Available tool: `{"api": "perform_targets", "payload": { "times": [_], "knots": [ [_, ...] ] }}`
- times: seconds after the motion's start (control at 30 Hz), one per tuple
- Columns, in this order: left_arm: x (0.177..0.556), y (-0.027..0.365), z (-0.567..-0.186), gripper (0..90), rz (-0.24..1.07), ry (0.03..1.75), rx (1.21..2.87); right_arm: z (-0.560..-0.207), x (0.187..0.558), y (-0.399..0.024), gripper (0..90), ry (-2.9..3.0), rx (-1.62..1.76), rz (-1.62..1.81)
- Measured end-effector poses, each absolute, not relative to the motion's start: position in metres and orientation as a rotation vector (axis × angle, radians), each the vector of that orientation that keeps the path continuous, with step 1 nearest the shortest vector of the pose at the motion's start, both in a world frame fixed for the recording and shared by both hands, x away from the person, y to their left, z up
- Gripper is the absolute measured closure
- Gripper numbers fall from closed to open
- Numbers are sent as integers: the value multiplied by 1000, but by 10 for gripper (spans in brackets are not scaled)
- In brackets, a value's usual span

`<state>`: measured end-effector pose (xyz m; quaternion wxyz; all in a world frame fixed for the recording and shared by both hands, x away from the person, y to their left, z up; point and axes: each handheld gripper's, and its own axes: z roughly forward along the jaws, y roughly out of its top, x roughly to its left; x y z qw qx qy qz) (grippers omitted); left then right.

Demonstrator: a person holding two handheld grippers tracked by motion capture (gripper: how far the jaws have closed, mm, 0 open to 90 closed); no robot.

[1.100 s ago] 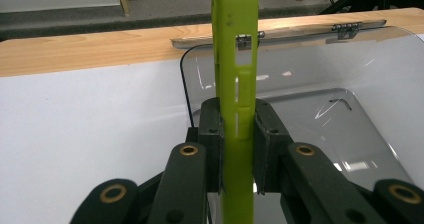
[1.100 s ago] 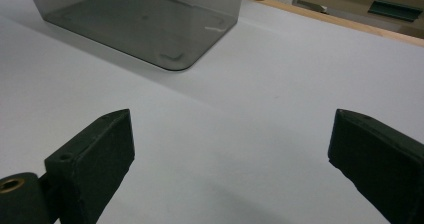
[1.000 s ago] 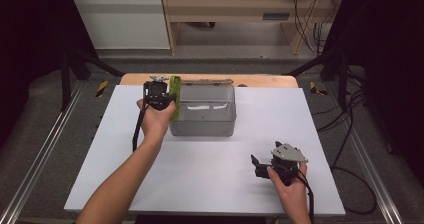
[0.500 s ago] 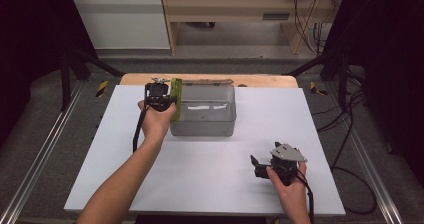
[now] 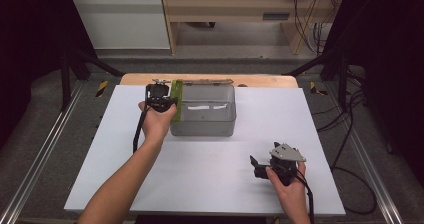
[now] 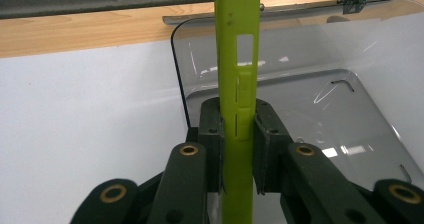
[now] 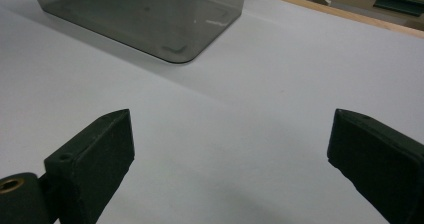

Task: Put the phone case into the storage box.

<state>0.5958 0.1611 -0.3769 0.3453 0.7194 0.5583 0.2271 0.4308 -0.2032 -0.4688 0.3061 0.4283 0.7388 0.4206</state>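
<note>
From the high view, I am looking at a clear grey box [image 5: 204,115] sitting at the far middle of the white table [image 5: 150,184], and I am seeing nothing lying inside it. My left gripper [image 5: 161,100] is holding a green phone case [image 5: 177,100] on edge at the box's left wall. My right gripper [image 5: 262,166] is resting near the table's near right, well apart from the box.

In the left gripper view, my left gripper [image 6: 237,134] is clamping the phone case [image 6: 238,84] edge-on between both pads; it is lime green, thin, upright, with slots cut in its side, standing over the box [image 6: 310,99] rim.

In the right gripper view, my right gripper [image 7: 230,144] is standing wide apart over bare table [image 7: 240,104], gripping nothing, with the box [image 7: 145,19] corner ahead.
</note>
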Motion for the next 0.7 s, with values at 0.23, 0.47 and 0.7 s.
{"api": "perform_targets", "payload": {
  "times": [0.23, 0.47, 0.7],
  "knots": [
    [597, 161, -379, 774, 581, 1451, 1876, -469, 431, -203, 53, 1959, 1133, 1111],
    [598, 162, -381, 774, 563, 1458, 1876, -470, 431, -203, 53, 1963, 1136, 1108],
    [600, 162, -382, 774, 545, 1467, 1874, -470, 432, -203, 53, 1963, 1138, 1107]
  ]
}}
